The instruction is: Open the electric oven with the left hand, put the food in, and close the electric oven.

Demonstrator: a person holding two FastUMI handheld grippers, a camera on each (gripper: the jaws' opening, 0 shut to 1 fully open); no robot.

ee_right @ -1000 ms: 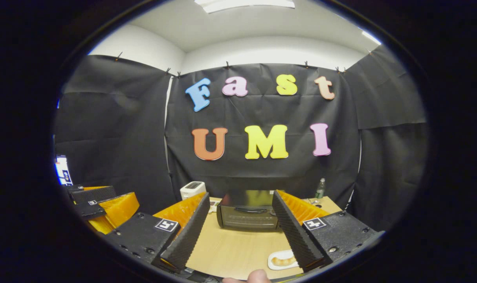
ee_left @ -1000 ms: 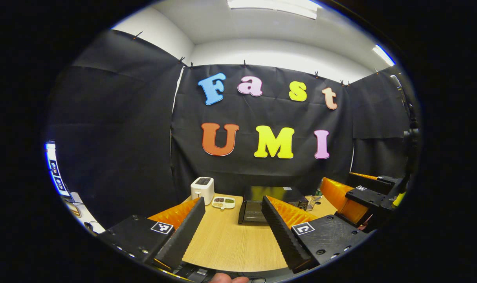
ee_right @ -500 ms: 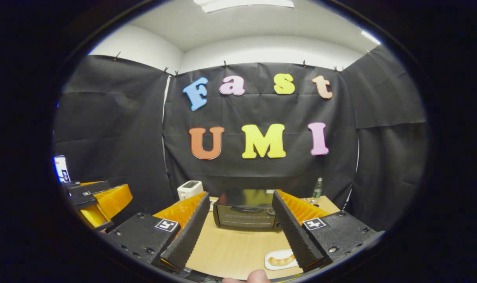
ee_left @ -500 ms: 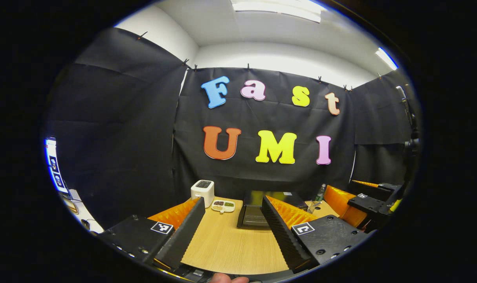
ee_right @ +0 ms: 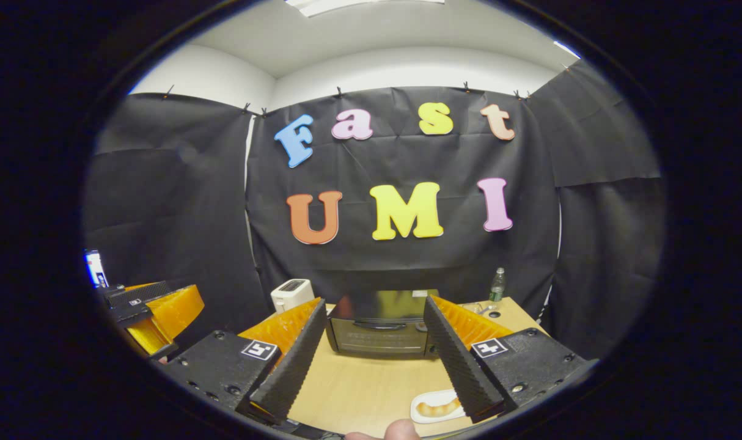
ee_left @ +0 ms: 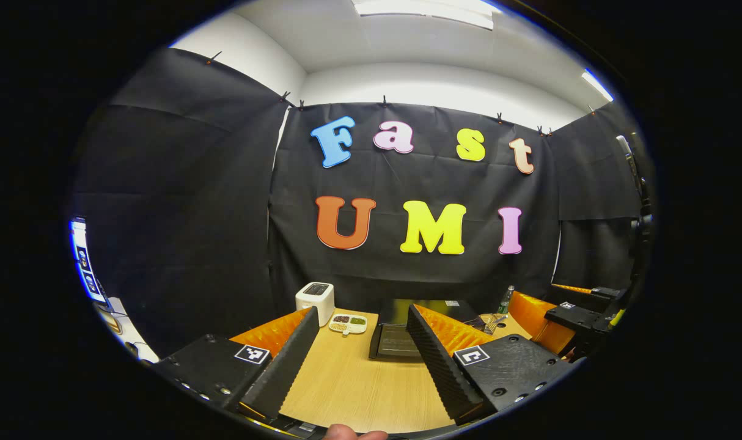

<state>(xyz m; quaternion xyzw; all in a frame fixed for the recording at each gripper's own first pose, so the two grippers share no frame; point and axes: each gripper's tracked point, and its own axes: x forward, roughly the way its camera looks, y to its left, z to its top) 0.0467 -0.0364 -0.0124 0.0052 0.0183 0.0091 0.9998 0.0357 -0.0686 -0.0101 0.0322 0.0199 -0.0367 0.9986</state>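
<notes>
A black electric oven (ee_right: 380, 330) stands at the back of the wooden table (ee_right: 371, 385), its door shut; in the left gripper view the oven (ee_left: 398, 336) sits behind my right finger. A long piece of browned food lies on a small white plate (ee_right: 432, 408) near the table's front, partly hidden by a finger. My left gripper (ee_left: 359, 354) hovers open over the table, well short of the oven, nothing between its fingers. My right gripper (ee_right: 374, 357) is open too and holds nothing. The right gripper (ee_left: 551, 321) also appears at the far right of the left gripper view.
A white toaster (ee_left: 315, 299) and a divided dish of snacks (ee_left: 348, 322) stand left of the oven. A green bottle (ee_right: 497, 285) and a small wire rack (ee_left: 490, 321) are at the back right. Black cloth walls close the booth on three sides.
Both views have shifted slightly; the oven sits a bit lower and farther in the left gripper view, a bit higher in the right one. Both grippers stay open and empty.
</notes>
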